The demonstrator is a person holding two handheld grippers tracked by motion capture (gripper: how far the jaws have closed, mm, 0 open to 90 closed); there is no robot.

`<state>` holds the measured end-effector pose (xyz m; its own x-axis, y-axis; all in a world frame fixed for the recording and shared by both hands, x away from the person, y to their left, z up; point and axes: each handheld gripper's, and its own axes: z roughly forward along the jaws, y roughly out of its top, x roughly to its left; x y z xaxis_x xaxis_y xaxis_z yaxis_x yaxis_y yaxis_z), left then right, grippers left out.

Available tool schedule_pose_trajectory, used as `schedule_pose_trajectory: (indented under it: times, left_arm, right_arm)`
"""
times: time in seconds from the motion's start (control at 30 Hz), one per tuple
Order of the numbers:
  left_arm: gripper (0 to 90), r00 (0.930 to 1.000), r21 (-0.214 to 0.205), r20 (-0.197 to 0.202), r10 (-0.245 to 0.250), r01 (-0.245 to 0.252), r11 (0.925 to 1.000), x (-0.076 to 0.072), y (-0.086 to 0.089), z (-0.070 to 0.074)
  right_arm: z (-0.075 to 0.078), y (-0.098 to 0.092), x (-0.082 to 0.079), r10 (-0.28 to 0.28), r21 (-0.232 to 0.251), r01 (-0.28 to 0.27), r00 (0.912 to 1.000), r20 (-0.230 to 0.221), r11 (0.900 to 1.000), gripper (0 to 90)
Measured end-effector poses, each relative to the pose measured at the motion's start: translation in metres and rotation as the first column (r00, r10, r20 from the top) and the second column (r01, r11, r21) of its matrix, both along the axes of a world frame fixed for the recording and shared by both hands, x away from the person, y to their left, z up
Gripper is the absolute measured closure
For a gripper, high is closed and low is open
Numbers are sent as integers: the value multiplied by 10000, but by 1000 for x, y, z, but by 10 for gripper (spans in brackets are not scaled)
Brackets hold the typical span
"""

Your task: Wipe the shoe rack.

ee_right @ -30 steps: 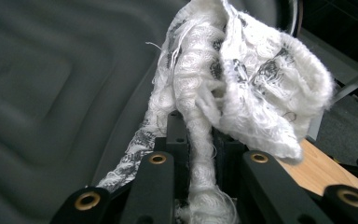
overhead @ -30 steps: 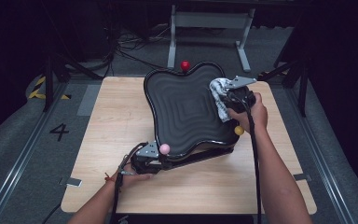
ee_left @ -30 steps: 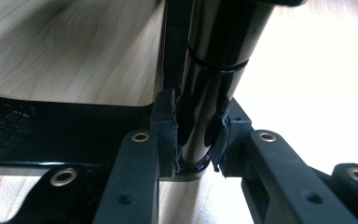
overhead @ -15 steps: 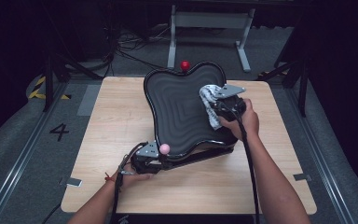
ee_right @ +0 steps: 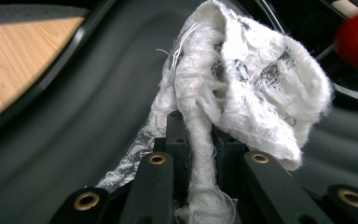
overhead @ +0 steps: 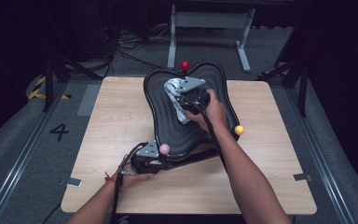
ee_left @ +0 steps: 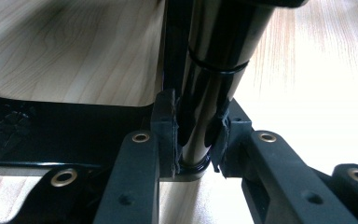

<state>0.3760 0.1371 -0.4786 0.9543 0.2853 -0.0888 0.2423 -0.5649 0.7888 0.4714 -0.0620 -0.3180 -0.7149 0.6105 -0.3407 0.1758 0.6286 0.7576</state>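
The right gripper has slid its pinched white cloth leftward across the black tray. The left gripper clamps the tray's post at its near edge.

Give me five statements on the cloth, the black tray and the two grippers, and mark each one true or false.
1. The right gripper is shut on the white cloth. True.
2. The cloth lies on the bare wooden table. False: it is over the black tray.
3. The left gripper clamps a glossy black post of the tray's stand. True.
4. The left gripper's jaws stand wide open with nothing between them. False: they are shut on the post.
5. In the high view a red ball sits at the tray's far edge. True.
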Motion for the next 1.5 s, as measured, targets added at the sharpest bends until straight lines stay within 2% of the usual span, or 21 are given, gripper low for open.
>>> schedule_pose_trajectory:
  times: [0.13,0.17,0.37,0.5,0.6,0.77,0.87,1.0,1.27,1.5]
  left_arm:
    - [736,10000,14,-31,8,-8,10000,0,0,0]
    - [736,10000,15,-32,11,-11,10000,0,0,0]
    - [736,10000,9,-36,8,-8,10000,-1,0,0]
    - [736,10000,17,-18,7,-7,10000,-1,0,0]
    - [737,10000,6,-9,30,-30,10000,-1,0,0]
    - [737,10000,41,9,8,-8,10000,-1,0,0]
    - [737,10000,21,10,9,-9,10000,-1,0,0]
    - [737,10000,26,11,10,-10,10000,-1,0,0]
    - [737,10000,1,-4,14,-14,10000,-1,0,0]
    - [737,9998,29,167,87,-88,10000,0,-1,0]
  right_arm:
    - [4,14,5,98,-82,-98,9999,57,9999,797]
    - [8,23,9,122,-122,-122,9999,39,9999,796]
    - [14,46,18,172,-19,-172,9998,81,9999,793]
    - [15,63,14,532,-156,-530,9985,126,9985,793]
    - [12,70,7,664,-503,-647,9972,343,9966,793]
    - [8,65,-2,1091,-713,-1076,9939,166,9916,796]
    - [3,60,-11,1302,-901,-1285,9914,126,9876,796]
    - [-5,52,-24,1594,-917,-1584,9872,41,9831,797]
    - [-21,34,-50,2268,-809,-2274,9738,-157,9704,796]
    - [-32,21,-67,2781,-844,-2820,9590,-548,9557,797]
